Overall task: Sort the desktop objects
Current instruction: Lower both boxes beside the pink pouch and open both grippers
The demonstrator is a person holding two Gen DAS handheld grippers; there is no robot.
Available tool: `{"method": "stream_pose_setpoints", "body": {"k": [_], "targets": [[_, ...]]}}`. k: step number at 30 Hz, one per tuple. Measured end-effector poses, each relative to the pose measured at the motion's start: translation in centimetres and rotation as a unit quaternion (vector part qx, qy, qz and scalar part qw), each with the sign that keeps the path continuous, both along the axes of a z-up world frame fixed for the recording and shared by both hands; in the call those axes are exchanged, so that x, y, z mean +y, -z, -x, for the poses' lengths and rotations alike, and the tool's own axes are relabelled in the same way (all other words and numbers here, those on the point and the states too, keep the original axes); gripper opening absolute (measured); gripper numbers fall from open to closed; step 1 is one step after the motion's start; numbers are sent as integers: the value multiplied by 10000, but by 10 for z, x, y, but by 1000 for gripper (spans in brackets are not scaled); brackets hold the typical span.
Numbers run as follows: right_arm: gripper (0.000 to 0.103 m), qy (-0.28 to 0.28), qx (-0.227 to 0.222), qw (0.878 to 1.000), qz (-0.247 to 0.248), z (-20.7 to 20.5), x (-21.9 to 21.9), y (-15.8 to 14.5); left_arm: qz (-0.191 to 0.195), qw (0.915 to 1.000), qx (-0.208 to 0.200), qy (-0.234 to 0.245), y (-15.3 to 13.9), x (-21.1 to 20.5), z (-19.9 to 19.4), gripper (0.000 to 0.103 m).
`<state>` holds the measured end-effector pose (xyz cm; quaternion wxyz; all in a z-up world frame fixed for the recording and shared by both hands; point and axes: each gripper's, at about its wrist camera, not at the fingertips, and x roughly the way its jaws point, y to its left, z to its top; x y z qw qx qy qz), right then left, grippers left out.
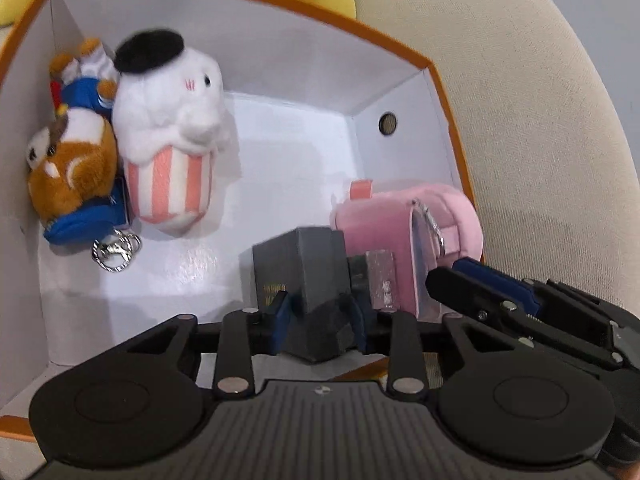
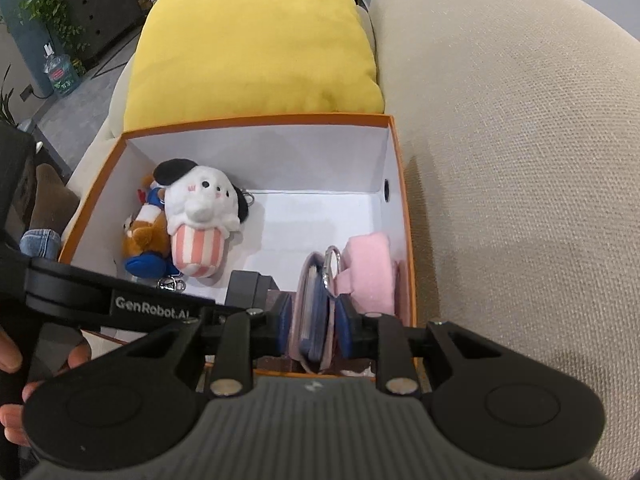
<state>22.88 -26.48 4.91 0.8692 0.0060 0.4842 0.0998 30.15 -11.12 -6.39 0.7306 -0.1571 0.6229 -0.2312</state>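
Observation:
An orange box (image 1: 436, 68) with white inside sits on a sofa; its rim also shows in the right wrist view (image 2: 256, 120). My left gripper (image 1: 320, 316) is shut on a dark grey small box (image 1: 308, 276), held low inside the orange box at its near side. My right gripper (image 2: 312, 320) is shut on a pink pouch (image 2: 316, 308) with a silver clasp, at the near right of the box. The right gripper's finger (image 1: 472, 292) shows in the left wrist view beside the pink pouch (image 1: 400, 216).
A white plush in a striped cup (image 1: 172, 128) and a brown plush in blue (image 1: 72, 160) with a key ring lie at the box's left side. A yellow cushion (image 2: 256, 40) lies behind the box. The beige sofa back (image 2: 520, 160) rises on the right.

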Motion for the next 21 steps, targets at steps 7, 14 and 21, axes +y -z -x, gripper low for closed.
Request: {"method": "stream_pose_setpoints", "body": {"k": [7, 14, 21], "targets": [[18, -16, 214, 9995, -243, -2, -1, 13, 126, 9997, -79, 184, 2, 0, 2, 33], [18, 13, 159, 9996, -215, 0, -2, 16, 98, 9993, -138, 333, 1, -6, 2, 33], [19, -62, 28, 9997, -246, 4, -2, 14, -39, 9992, -251, 312, -5, -3, 8, 34]]}}
